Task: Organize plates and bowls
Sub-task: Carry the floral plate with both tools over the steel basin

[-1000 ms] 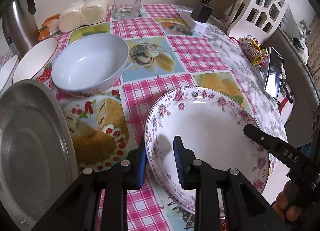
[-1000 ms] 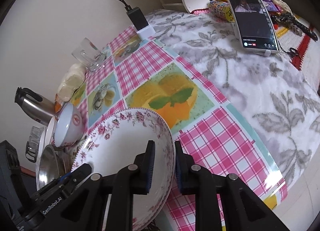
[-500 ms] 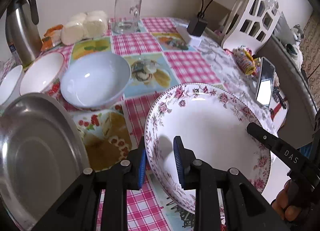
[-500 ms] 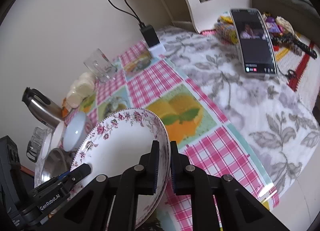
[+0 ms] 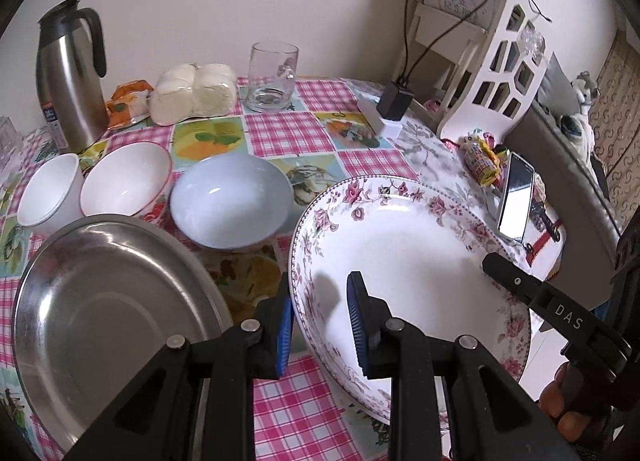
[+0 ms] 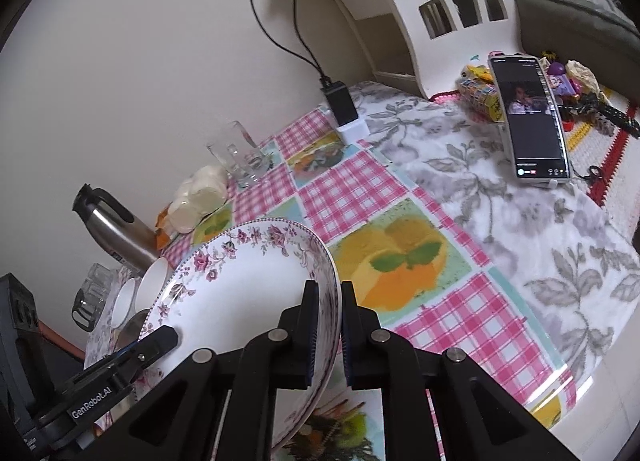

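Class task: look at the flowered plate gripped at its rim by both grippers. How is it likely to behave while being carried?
The flowered plate looks glazed ceramic, so probably stiff, fairly heavy and breakable. Its glossy rim may slip between the left gripper and right gripper, which pinch only opposite edges. It is tilted, so it could swing.

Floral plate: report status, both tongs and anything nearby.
Both tongs, left and right, clamped on floral plate rim, opposite sides. Plate tilted, off the table. Steel plate and blue bowl close alongside.

Steel plate (image 5: 108, 301) sits just left of floral plate (image 5: 408, 261); narrow strip of tabletop (image 5: 280, 129) between them. Blue bowl (image 5: 230, 205) blocks behind that strip. Right of floral plate: bare tabletop up to phone (image 6: 530, 117).
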Motion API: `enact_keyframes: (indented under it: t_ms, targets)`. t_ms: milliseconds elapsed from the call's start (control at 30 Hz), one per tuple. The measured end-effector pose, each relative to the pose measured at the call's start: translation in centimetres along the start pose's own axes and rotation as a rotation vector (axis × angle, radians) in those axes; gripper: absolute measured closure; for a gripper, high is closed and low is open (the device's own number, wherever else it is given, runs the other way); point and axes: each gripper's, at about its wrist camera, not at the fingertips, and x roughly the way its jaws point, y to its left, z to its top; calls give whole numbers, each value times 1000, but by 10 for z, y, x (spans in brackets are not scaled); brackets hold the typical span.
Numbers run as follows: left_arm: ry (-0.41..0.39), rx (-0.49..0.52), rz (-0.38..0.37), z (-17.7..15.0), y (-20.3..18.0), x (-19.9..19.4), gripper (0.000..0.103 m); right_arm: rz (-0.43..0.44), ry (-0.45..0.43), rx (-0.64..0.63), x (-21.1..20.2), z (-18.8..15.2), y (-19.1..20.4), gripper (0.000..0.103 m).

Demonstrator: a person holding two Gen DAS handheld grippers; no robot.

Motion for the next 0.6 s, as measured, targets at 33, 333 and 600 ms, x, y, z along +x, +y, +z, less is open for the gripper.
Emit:
enact_keyframes:
  t_ms: [33,333,600]
  targets:
    - [-1,-5,0,0,3,-1,76,4,4,-2,1,-1,3,92]
    - [-22,-70,4,-4,41,-21,76,21,12,-71,5,-11,42,92]
    - [-49,-117,11,-8,76,-42,76,53,21,-122,8,-22,78,92]
